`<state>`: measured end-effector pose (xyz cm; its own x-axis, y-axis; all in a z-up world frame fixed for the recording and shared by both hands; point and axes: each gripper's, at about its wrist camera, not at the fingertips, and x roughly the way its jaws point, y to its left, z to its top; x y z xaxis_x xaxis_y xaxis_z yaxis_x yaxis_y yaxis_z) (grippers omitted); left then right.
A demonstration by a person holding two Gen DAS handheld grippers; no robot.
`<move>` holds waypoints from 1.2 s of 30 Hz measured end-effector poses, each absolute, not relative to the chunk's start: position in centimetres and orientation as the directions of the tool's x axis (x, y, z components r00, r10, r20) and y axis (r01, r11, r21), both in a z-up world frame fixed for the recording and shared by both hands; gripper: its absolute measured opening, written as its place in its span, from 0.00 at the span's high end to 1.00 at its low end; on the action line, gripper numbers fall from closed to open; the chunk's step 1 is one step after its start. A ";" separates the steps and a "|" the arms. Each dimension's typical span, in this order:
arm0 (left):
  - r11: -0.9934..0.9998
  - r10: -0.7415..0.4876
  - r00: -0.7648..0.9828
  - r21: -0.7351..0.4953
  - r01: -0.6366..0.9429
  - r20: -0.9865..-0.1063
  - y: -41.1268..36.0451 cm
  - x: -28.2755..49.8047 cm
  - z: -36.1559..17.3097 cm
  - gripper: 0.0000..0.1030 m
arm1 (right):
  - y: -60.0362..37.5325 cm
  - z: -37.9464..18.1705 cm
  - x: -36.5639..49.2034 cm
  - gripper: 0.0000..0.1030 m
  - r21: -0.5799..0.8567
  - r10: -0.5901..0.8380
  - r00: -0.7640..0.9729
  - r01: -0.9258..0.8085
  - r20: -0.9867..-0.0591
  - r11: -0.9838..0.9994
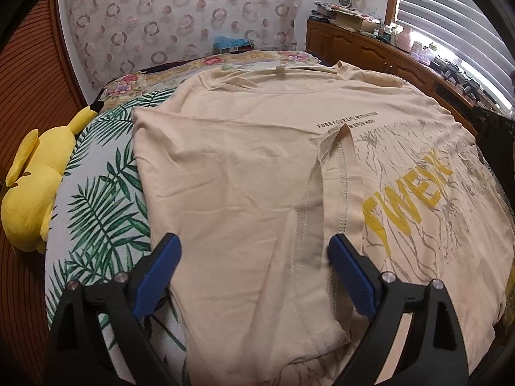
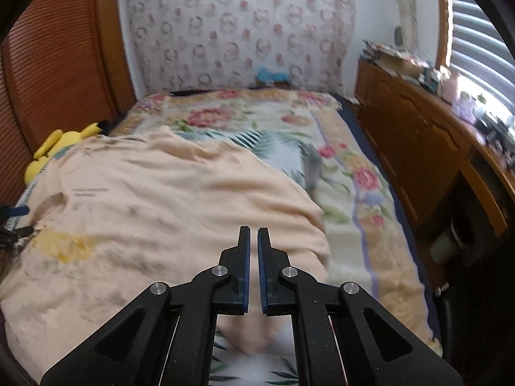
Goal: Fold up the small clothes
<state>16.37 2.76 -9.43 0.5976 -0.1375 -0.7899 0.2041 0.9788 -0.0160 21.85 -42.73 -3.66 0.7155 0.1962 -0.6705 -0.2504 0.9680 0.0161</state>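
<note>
The left gripper (image 1: 254,251) has its blue-padded jaws spread wide, one on each side of a folded-over flap of the beige T-shirt (image 1: 244,167). Nothing is pinched between them; the cloth lies flat below, with a stitched hem (image 1: 342,186) running away from just inside the right-hand pad. To the right of that hem the shirt's front shows yellow lettering (image 1: 415,199) over a grey cracked pattern, and further ahead a small line of black print (image 1: 347,123). Beyond that lies the collar with its label (image 1: 279,70). To the left of the jaws, the leaf-print bedsheet (image 1: 96,199) shows, and further left a yellow plush toy (image 1: 35,186) lies against the wooden wall panel.

The right gripper (image 2: 253,244) has its jaws drawn close, only a thin slit between the blue pads. A fold of the beige T-shirt (image 2: 161,212) sits right under and between them, but the motion blur makes it impossible to tell whether cloth is caught. The shirt spreads out ahead and to the left of this gripper. Ahead and to the right lies the flowered blanket (image 2: 347,167), then a wooden dresser (image 2: 418,135) cluttered on top, under a window with blinds. Farthest off stands the patterned headboard (image 2: 238,32).
</note>
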 end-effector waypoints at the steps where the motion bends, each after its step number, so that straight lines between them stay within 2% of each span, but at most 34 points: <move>1: 0.979 -0.137 0.605 -0.015 0.203 -0.784 2.8 16.2 -9.2 0.09 | -42.1 -3.2 21.8 0.98 0.011 0.204 0.720 -0.263 -0.663 0.965; 4: 0.981 -0.137 0.631 -0.019 0.191 -0.764 2.9 15.5 -8.1 0.09 | -41.7 -3.0 21.9 0.96 0.022 0.208 0.726 -0.257 -0.655 0.966; 6: 0.981 -0.147 0.645 -0.026 0.194 -0.750 2.9 15.1 -7.5 0.09 | -42.0 -3.6 21.9 0.79 -0.006 0.169 0.730 -0.231 -0.662 0.973; 7: 0.980 -0.153 0.654 -0.028 0.198 -0.741 2.8 14.7 -6.9 0.09 | -42.4 -4.2 22.2 0.66 -0.017 0.144 0.726 -0.209 -0.672 0.978; 8: 0.980 -0.157 0.659 -0.031 0.198 -0.736 2.8 14.6 -6.6 0.09 | -42.8 -4.7 22.4 0.62 -0.017 0.132 0.720 -0.196 -0.682 0.981; 12: 0.978 -0.189 0.684 -0.068 0.200 -0.704 2.4 13.6 -5.1 0.09 | -45.9 -7.3 23.5 0.62 0.016 0.081 0.669 -0.103 -0.739 0.995; 17: 0.975 -0.202 0.707 -0.074 0.208 -0.678 1.6 12.8 -3.8 0.09 | -48.4 -9.4 24.2 0.63 0.075 0.095 0.617 -0.057 -0.781 0.996; 21: 0.978 -0.187 0.717 -0.055 0.204 -0.672 0.9 12.5 -3.1 0.09 | -48.9 -9.3 24.0 0.75 0.137 0.156 0.614 -0.077 -0.774 0.988; 25: 0.978 -0.189 0.724 -0.060 0.200 -0.663 0.8 12.3 -2.7 0.09 | -47.8 -9.1 23.6 0.85 0.071 0.122 0.635 -0.105 -0.763 0.992; 28: 0.980 -0.184 0.731 -0.062 0.192 -0.657 1.0 12.1 -2.4 0.09 | -47.1 -8.8 23.5 0.96 0.019 0.088 0.653 -0.112 -0.752 0.994; 36: 0.984 -0.163 0.747 -0.055 0.167 -0.645 1.6 11.6 -2.1 0.09 | -44.9 -5.3 22.9 0.99 0.002 0.128 0.727 -0.172 -0.675 0.985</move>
<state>11.55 1.64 -2.09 0.7470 -0.1628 -0.6446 0.1668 0.9844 -0.0553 22.89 -44.89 -5.31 0.7265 0.1276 -0.6752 -0.1715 0.9852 0.0016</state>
